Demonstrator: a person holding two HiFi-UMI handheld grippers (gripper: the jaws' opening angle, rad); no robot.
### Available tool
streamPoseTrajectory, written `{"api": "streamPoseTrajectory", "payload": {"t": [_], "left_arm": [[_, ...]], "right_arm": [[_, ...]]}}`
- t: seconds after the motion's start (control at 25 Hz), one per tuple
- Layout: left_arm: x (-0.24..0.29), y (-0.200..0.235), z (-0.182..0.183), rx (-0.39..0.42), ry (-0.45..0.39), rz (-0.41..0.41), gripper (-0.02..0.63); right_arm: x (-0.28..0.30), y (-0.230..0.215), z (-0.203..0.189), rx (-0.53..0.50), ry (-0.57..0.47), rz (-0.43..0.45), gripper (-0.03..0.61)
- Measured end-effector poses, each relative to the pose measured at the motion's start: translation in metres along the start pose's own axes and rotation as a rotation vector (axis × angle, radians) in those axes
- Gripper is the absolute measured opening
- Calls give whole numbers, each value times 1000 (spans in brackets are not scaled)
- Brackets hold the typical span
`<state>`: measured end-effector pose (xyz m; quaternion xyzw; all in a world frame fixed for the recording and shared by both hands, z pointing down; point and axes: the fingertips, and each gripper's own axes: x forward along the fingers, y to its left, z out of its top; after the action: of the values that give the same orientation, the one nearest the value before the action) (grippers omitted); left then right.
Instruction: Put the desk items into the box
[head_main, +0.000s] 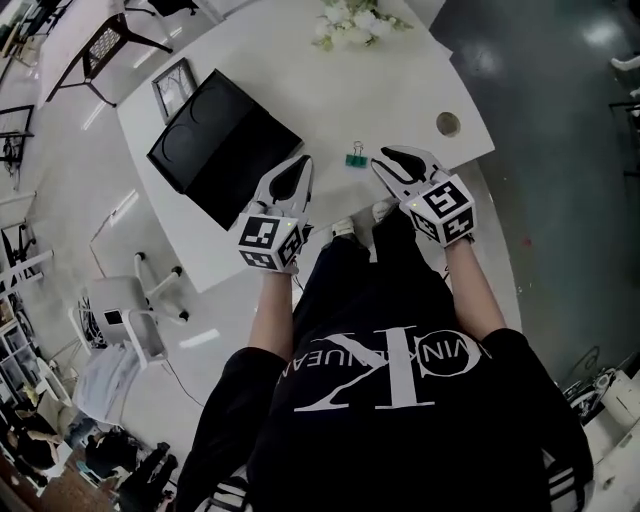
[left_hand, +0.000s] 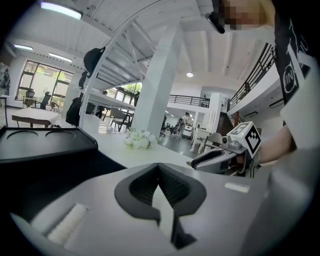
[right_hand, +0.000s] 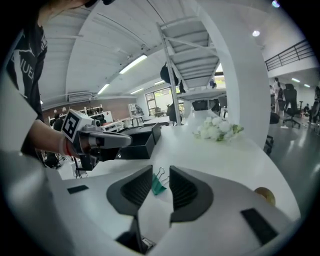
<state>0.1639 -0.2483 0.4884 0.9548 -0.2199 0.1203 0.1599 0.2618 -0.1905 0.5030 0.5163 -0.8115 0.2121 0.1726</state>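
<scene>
A small green binder clip (head_main: 356, 159) lies on the white table (head_main: 330, 90), between and just beyond my two grippers. The open black box (head_main: 225, 145) sits to the left of it. My left gripper (head_main: 298, 170) hovers near the box's right corner, jaws closed together with nothing in them (left_hand: 159, 167). My right gripper (head_main: 392, 160) is slightly open; in the right gripper view the clip (right_hand: 158, 184) shows through the gap between its jaws (right_hand: 161, 175), lying on the table ahead and untouched. The box (right_hand: 135, 137) stands beyond the left gripper (right_hand: 127, 141) there.
White flowers (head_main: 355, 22) stand at the table's far edge. A round cable hole (head_main: 448, 124) is at the right, and a framed picture (head_main: 173, 87) lies behind the box. A white chair (head_main: 130, 310) stands on the floor to the left.
</scene>
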Motion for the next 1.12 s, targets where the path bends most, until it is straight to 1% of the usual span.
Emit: {"api": "streamPoseTrajectory", "payload": {"t": [0.12, 0.2, 0.44, 0.64, 0.84, 1.0, 1.04, 1.08, 1.12], "left_arm": [[-3, 7, 2, -23, -20, 64, 9], [-4, 10, 0, -41, -24, 92, 9], [-11, 14, 5, -48, -39, 158, 9], [-18, 21, 3, -73, -49, 211, 9], [-19, 25, -1, -89, -48, 236, 9], [-19, 24, -6, -109, -46, 238, 9], [-19, 24, -7, -110, -44, 239, 9], [-18, 23, -8, -110, -42, 240, 9], [-18, 23, -8, -110, -41, 240, 9]], "right_arm": [[16, 0, 1, -20, 46, 80, 87], [24, 2, -1, -37, 81, 124, 97], [46, 5, -1, -58, 152, 215, 103], [58, 6, -13, -70, 242, 253, 103], [63, 3, -18, -32, 276, 282, 101], [64, 2, -22, 25, 289, 299, 97], [64, 2, -22, 43, 284, 306, 88], [63, 2, -22, 58, 277, 312, 59], [63, 2, -21, 71, 271, 316, 52]]}}
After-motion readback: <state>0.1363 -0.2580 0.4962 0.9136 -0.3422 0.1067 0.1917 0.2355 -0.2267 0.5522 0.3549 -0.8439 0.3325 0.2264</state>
